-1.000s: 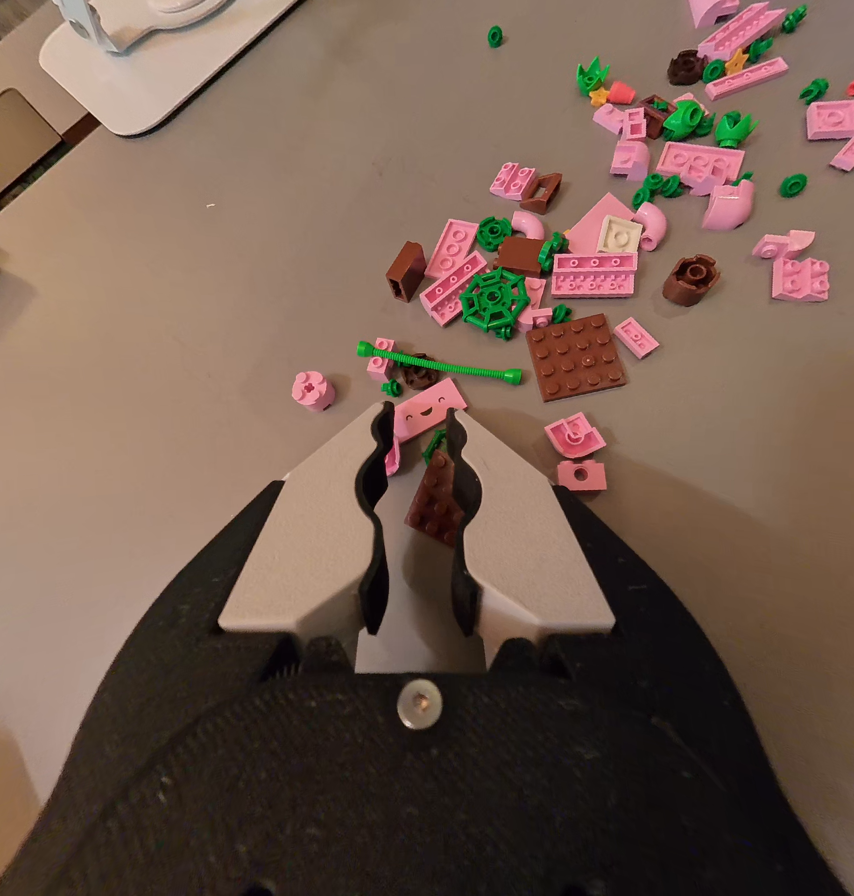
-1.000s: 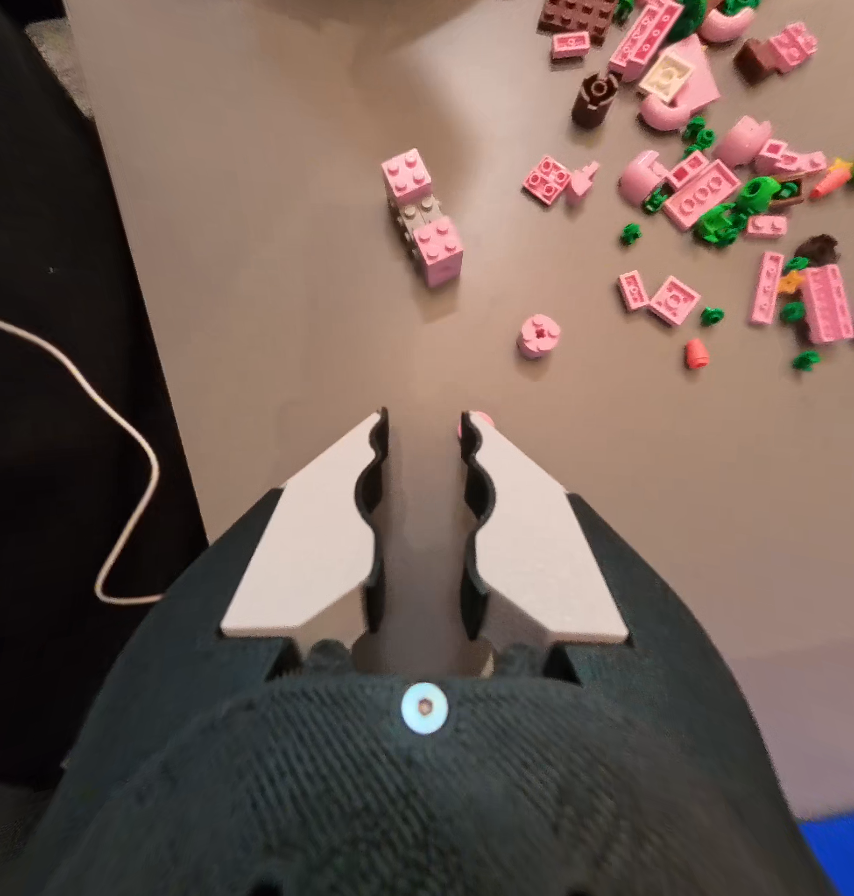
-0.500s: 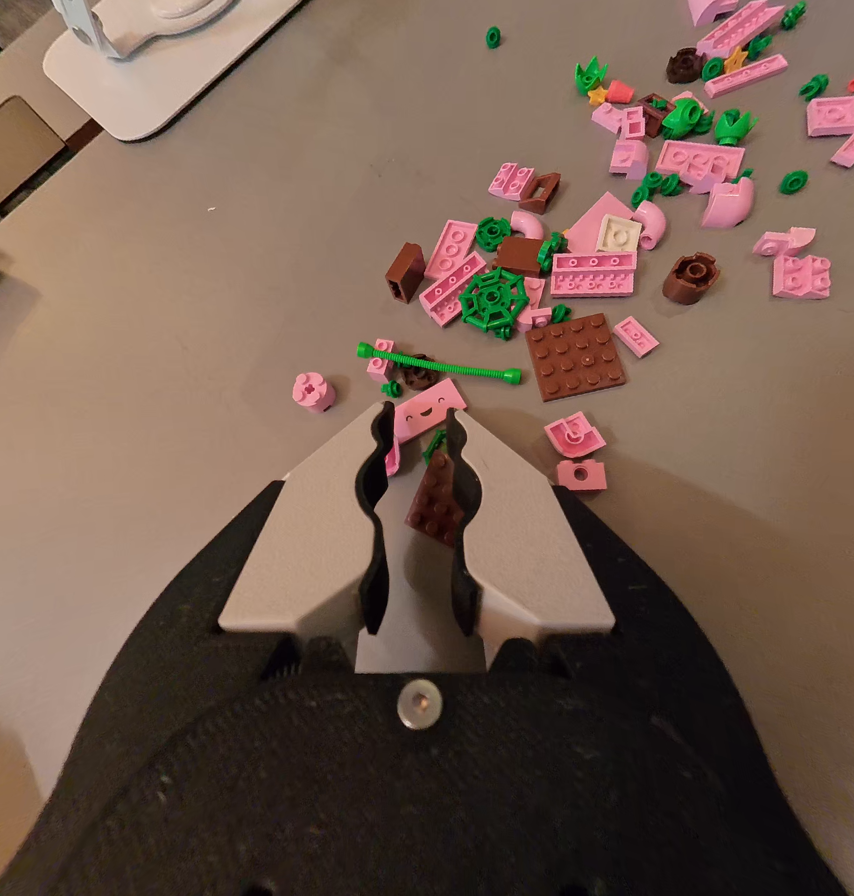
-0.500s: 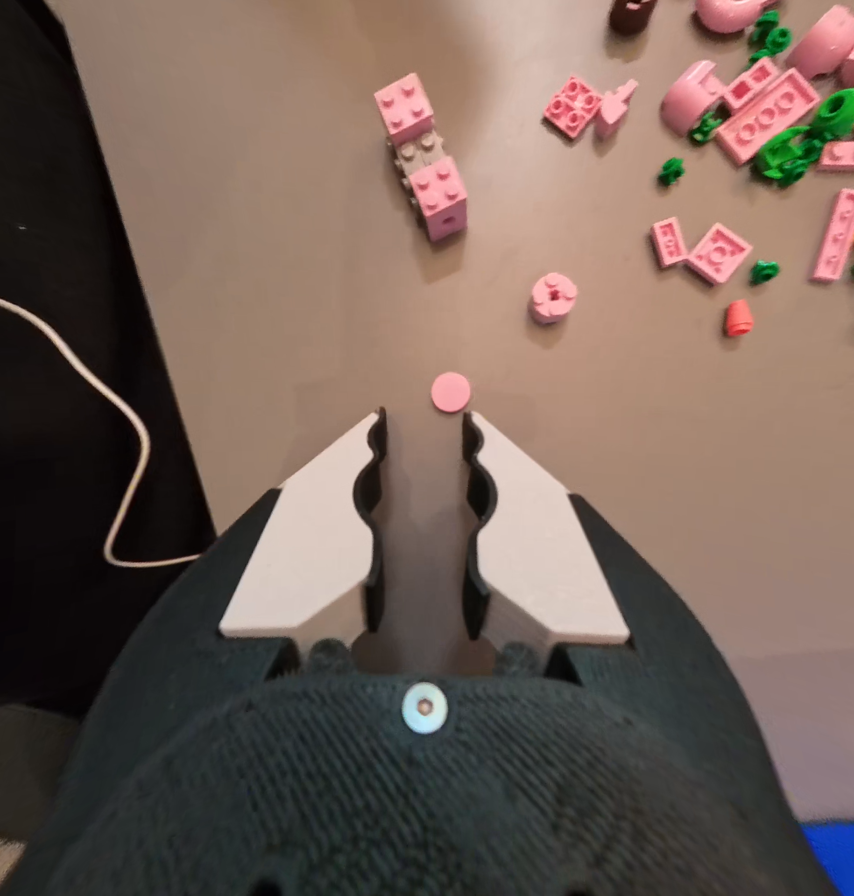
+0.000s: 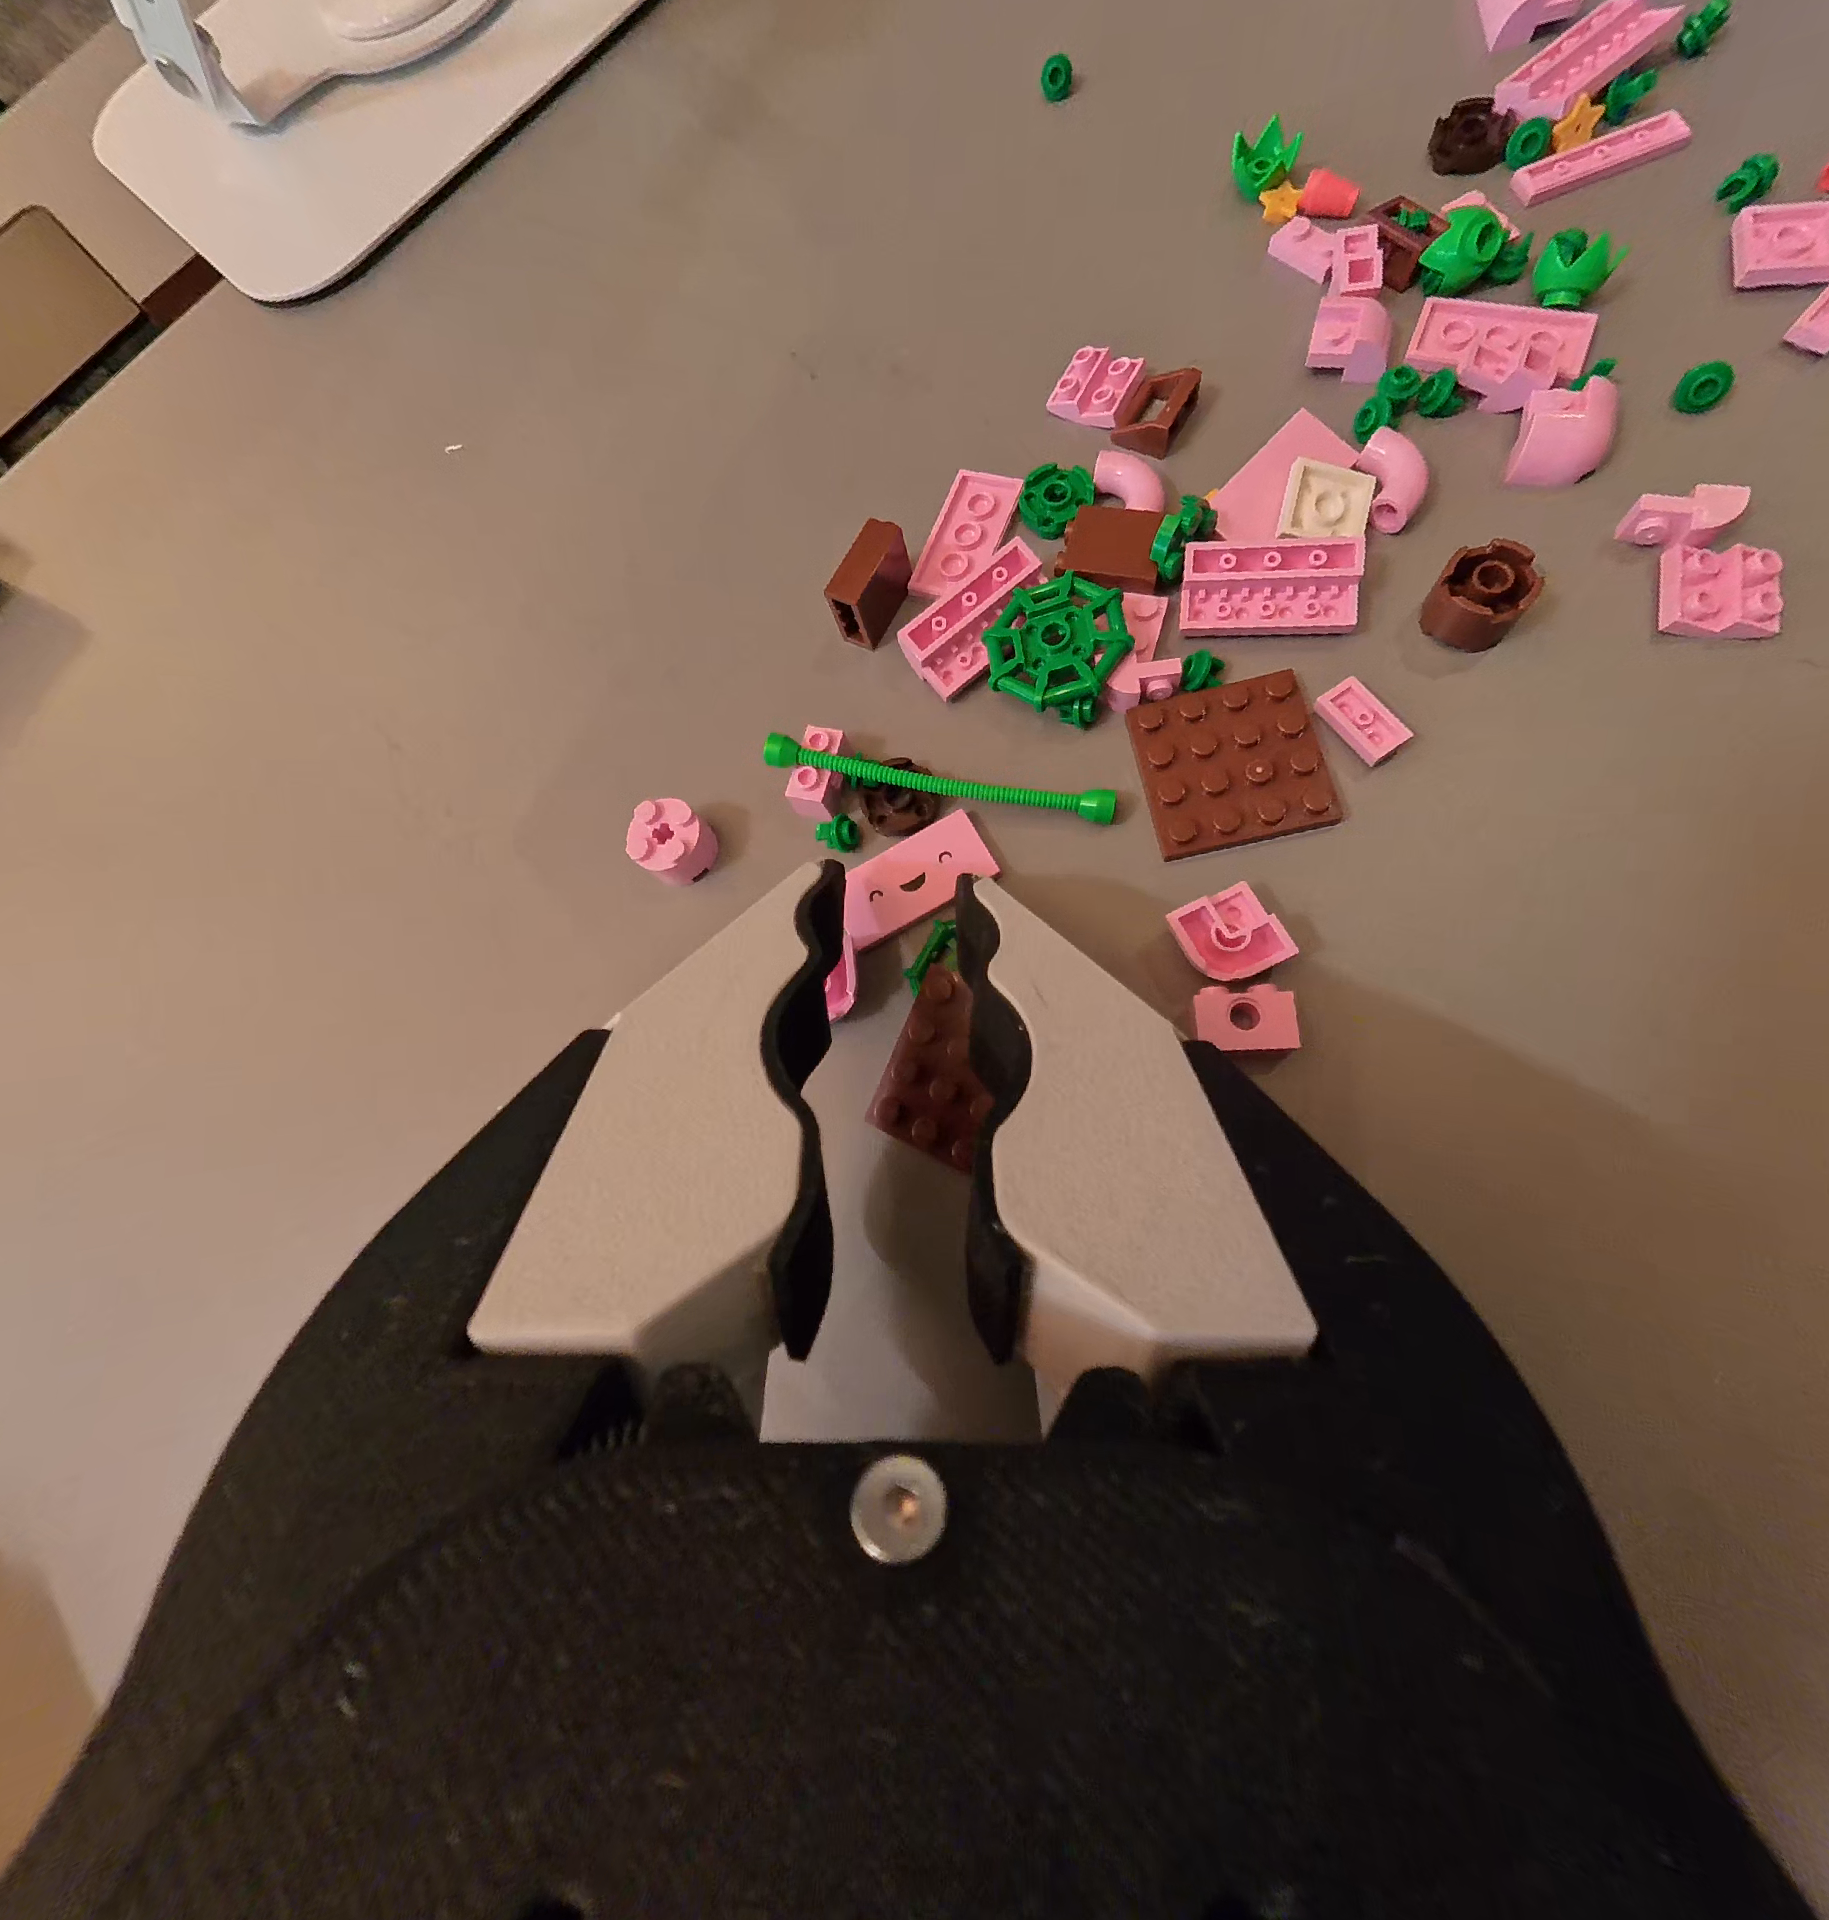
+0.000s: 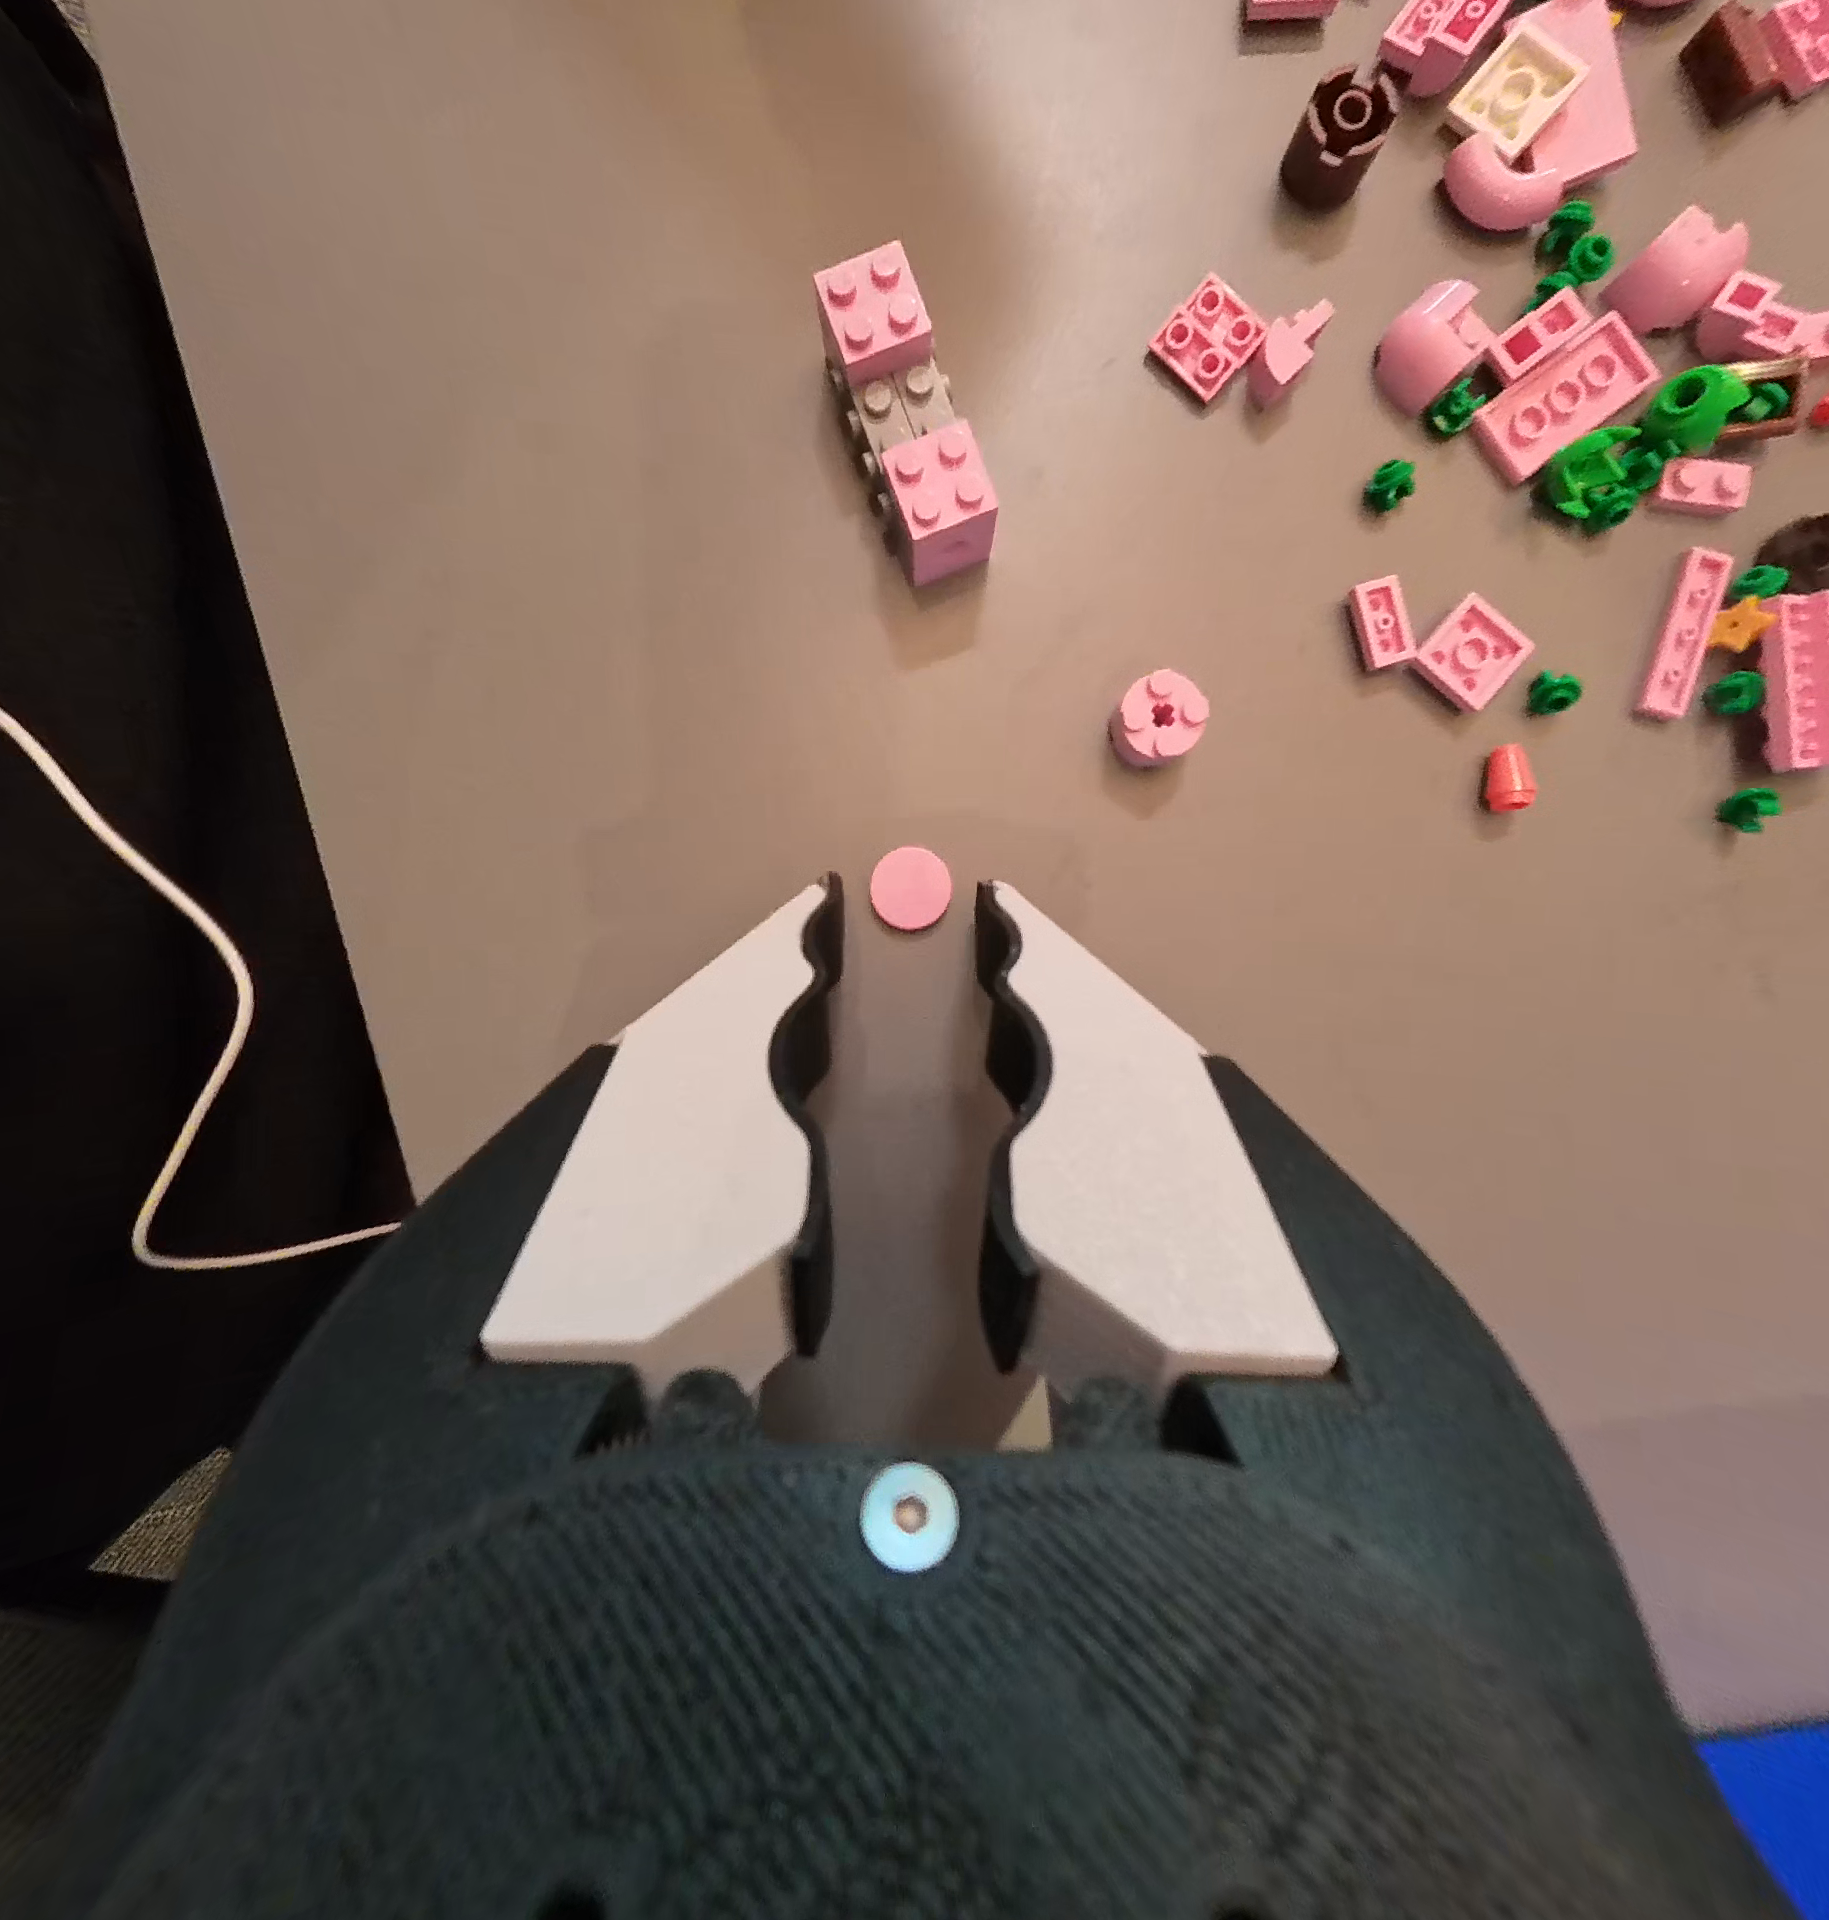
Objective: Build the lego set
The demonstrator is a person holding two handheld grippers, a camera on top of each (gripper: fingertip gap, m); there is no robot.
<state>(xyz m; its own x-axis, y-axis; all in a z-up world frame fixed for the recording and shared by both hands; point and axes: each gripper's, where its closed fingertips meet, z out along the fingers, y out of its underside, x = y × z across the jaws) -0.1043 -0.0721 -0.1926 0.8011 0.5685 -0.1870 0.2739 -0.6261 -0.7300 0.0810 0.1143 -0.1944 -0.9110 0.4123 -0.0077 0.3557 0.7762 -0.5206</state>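
- My left tongs [image 5: 894, 894] are parted by a narrow gap and grip nothing; they hang over the near edge of the scattered lego pieces on the grey counter [image 5: 474, 520].
- Seen between their fingers are a small brown plate [image 5: 931, 1081] and a pink tile with a printed smile [image 5: 915, 878].
- Beyond them lie a green ribbed bar [image 5: 941, 784], a brown square plate [image 5: 1232, 764], a green web piece [image 5: 1057, 649] and a pink round brick [image 5: 669, 840].
- My right tongs [image 6: 905, 894] are likewise slightly open and empty.
- A flat pink round tile [image 6: 910, 885] lies on the counter right between their tips; I cannot tell whether either tip touches it.
- Farther ahead stands a part-built piece: two pink square bricks on a grey base [image 6: 908, 410].
- A white cable [image 6: 203, 1039] runs off the counter's left side.
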